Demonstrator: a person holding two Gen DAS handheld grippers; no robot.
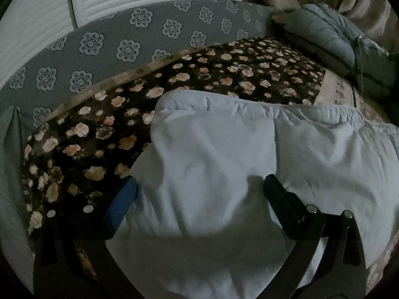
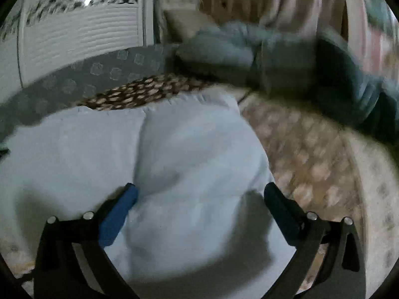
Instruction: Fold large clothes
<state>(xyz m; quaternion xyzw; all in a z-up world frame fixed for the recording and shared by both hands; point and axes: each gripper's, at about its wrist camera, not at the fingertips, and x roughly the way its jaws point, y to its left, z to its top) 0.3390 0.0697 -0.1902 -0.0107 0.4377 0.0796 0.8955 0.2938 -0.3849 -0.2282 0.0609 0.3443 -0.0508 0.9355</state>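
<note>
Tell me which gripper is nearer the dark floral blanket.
Left. The left gripper hovers at the garment's edge bordering the floral blanket; the right gripper sits farther away.

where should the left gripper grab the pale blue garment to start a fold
Take the pale blue garment at its far stitched hem, near the left corner that lies over the dark floral blanket. Bring the left gripper, now open above the cloth, forward and down from the near side. That edge is straight, exposed and slightly raised, so it looks easier to pinch than the puffy middle.
</note>
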